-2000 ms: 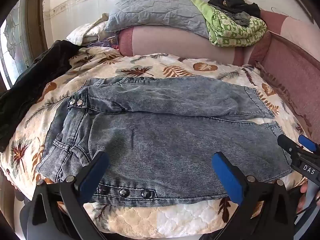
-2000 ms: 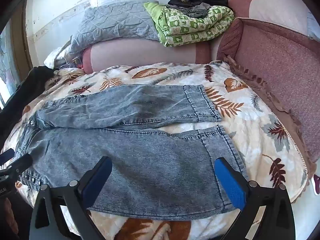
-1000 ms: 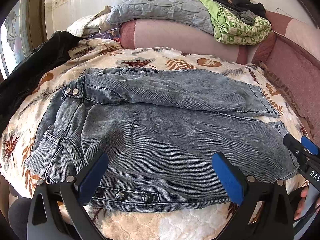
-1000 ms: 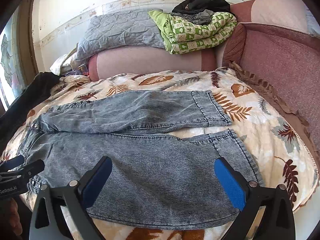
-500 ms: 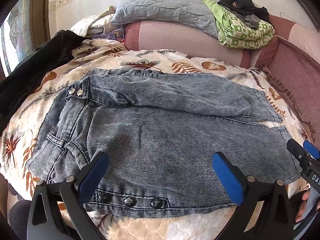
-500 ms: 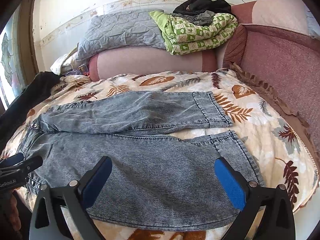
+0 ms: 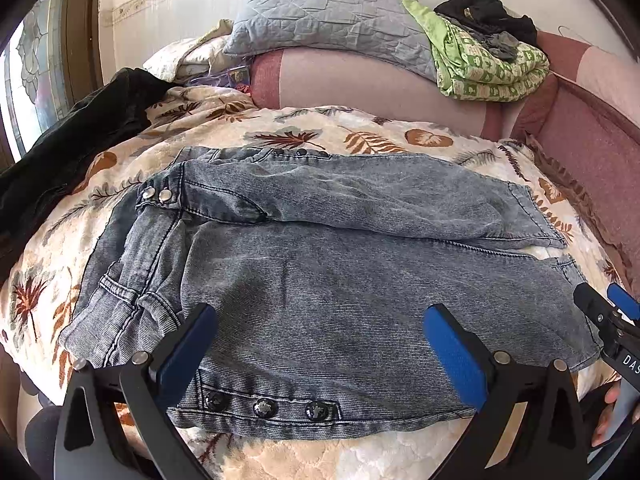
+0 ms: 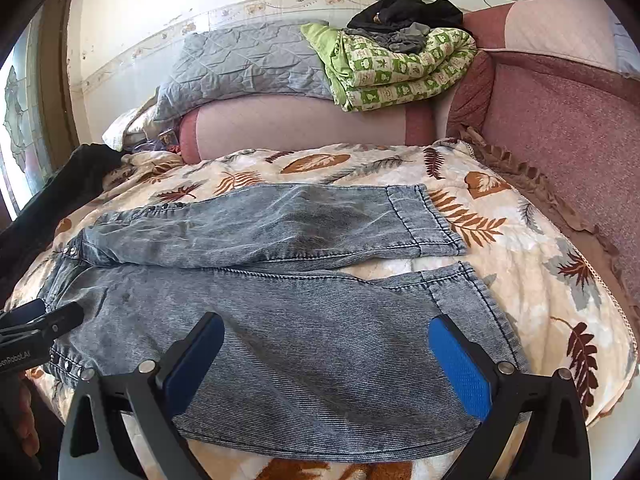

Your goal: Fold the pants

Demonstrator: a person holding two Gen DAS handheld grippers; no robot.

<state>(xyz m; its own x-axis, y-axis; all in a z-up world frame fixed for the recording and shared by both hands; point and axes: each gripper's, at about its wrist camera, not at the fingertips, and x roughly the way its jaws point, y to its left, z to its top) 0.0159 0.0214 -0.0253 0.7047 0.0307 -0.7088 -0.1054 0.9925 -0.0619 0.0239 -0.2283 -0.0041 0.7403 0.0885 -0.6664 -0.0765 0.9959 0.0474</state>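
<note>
Left wrist: black garment (image 7: 68, 148) beside pants (image 7: 320, 264)

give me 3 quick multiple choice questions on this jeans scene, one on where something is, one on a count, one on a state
1. Where does the green blanket lie?
A. on the bolster behind the bed
B. over the jeans
C. on the floor

2. How many dark snaps show in a row along the near edge of the jeans, in the left wrist view?
A. one
B. three
C. six

3. How do the left gripper and right gripper stand?
A. both shut on denim
B. one open, one shut
C. both open, holding nothing

Answers:
1 A, it sits folded on the pink bolster by the grey quilt.
2 B, three round snaps sit side by side.
3 C, the blue pads are wide apart above the cloth.
</note>
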